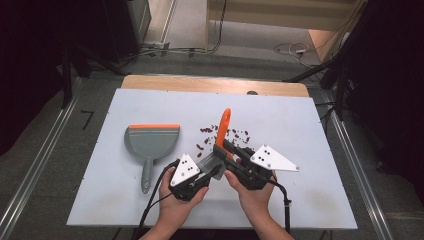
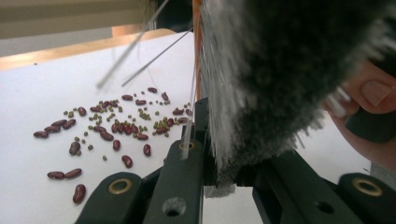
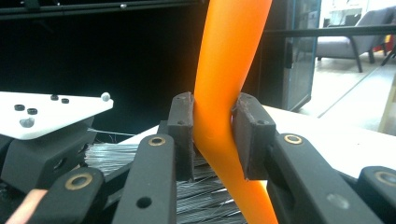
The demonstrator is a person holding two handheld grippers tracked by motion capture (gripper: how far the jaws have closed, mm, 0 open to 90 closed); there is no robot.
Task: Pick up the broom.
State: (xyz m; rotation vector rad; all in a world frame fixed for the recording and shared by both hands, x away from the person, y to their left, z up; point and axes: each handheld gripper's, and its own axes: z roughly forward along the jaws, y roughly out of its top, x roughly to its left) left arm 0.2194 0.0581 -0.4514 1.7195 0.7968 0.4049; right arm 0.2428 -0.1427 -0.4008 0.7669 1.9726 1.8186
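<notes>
A brush with an orange handle (image 1: 223, 125) and a grey bristle head (image 1: 210, 162) is held up off the white table (image 1: 310, 200) between both grippers. My right gripper (image 1: 222, 147) is shut on the handle (image 3: 229, 70), its pads (image 3: 183, 135) pressing either side. My left gripper (image 1: 212, 172) is shut on the bristle head (image 2: 280, 84), which fills the gap between its jaws. Red and small green beans (image 2: 112, 126) lie scattered on the table beyond the brush (image 1: 225, 135). A grey dustpan (image 1: 150, 142) with an orange lip lies flat at the left, handle toward the person.
The white table sits on a wooden top (image 1: 210, 82) whose far edge shows behind it. Cables (image 1: 290, 50) run over the floor beyond. The left gripper's white plate (image 3: 46, 112) is close beside the right jaws. A thumb (image 2: 369, 116) rests near the bristles.
</notes>
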